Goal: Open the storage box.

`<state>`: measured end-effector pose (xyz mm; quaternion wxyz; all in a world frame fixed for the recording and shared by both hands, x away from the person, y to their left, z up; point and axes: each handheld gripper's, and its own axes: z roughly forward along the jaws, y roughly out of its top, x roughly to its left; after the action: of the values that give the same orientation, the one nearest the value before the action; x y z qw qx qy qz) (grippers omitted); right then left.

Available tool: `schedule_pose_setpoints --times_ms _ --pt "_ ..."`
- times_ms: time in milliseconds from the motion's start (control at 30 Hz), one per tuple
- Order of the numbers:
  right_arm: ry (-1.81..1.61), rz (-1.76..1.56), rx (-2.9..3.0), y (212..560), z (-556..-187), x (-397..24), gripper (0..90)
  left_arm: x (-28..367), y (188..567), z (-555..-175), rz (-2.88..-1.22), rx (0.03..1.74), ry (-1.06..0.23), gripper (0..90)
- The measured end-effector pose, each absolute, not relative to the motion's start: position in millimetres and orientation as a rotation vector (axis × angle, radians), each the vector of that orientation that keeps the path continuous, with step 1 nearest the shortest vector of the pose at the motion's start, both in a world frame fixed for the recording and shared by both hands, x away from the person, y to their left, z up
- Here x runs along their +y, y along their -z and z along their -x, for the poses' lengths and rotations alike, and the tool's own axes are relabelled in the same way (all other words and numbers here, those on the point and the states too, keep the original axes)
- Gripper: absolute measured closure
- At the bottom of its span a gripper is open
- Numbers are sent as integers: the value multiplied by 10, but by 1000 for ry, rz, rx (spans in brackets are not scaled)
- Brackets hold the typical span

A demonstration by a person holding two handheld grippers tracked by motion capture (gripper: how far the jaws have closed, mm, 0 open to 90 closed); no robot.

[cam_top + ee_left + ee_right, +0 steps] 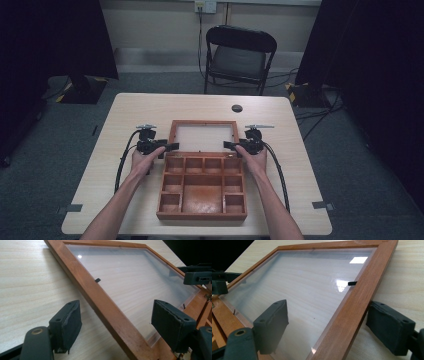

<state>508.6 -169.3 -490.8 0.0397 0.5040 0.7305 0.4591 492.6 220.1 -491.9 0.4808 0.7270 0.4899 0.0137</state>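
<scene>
at the centre of the desk (150, 107) sits a wooden box (202, 187), its glazed lid (203, 136) thrown back flat toward twelve o'clock, hinged to the box's far edge. the left tool (170, 147) waits at the lid's nine o'clock rail, the right tool (229, 145) at its three o'clock rail, each hand (145, 161) behind its tool so the two mirror one another. in the left gripper view the jaws stand fairly wide, straddling the wooden rail (105, 305) without pressing it; in the right gripper view the pads (272, 325) likewise stand apart on either side of the rail (352, 302), clear of the wood. nothing is gripped. the symmetry suggests the reason for the placing: a wide, hinged lid swings evenly only if taken at both sides together, so the tools seem placed either to close on it or having let it rest. the compartments look empty.
</scene>
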Motion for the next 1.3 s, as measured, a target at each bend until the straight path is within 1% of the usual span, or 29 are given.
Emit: schedule_pose_setpoints --times_ms 267,333,467,767,900,1133,1300 --pt "-1384 -1569 2222 4885 -5086 -1748 180 2206 4878 -4881 -1760 1172 -38 239" --pt "-1375 -1578 2211 4880 -5084 -1762 180 2179 4844 -4861 -1770 1161 -61 239" --pt "-1381 -1560 2204 4845 -5072 -1763 187 2164 4797 -4842 -1762 1138 -67 262" --pt "-1397 -1514 2200 4737 -5019 -1791 202 2203 4742 -4811 -1775 1120 -69 282" --pt "-1406 -1484 2213 4666 -4974 -1806 231 2197 4706 -4773 -1791 1100 -87 287" --pt "-1393 -1432 2205 4535 -4838 -1863 245 2226 4658 -4682 -1809 1083 -110 287" --pt "-1377 -1424 2212 4488 -4710 -1952 235 2314 4641 -4593 -1821 1085 -134 296"
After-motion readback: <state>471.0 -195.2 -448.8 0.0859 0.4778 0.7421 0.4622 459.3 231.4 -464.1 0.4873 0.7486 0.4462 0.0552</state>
